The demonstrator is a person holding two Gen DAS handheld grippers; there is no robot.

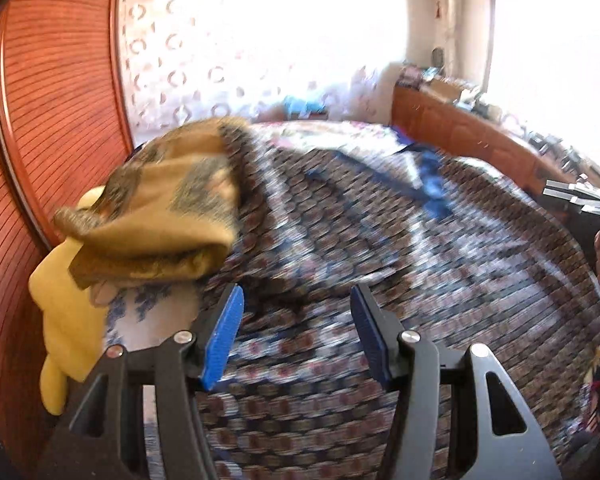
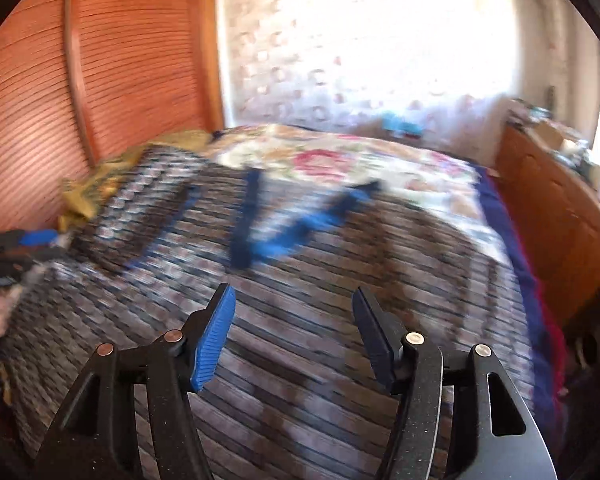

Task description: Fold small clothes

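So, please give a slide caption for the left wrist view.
Open left gripper above patterned bedspread, folded mustard cloth at left.

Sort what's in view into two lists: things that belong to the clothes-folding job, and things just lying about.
Belongs to the job:
- patterned garment with blue trim, spread on the bed
- folded mustard cloth
- yellow cloth under it
- left gripper, open, empty
- right gripper, open, empty

Just lying about:
- floral bedspread
- wooden dresser with clutter on top
- curtain
- slatted wooden panel

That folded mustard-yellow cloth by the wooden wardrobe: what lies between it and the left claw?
Only the dark patterned bedspread, seen in the left wrist view. The folded mustard-yellow cloth sits up and left of the open left claw, whose blue pads hold nothing.
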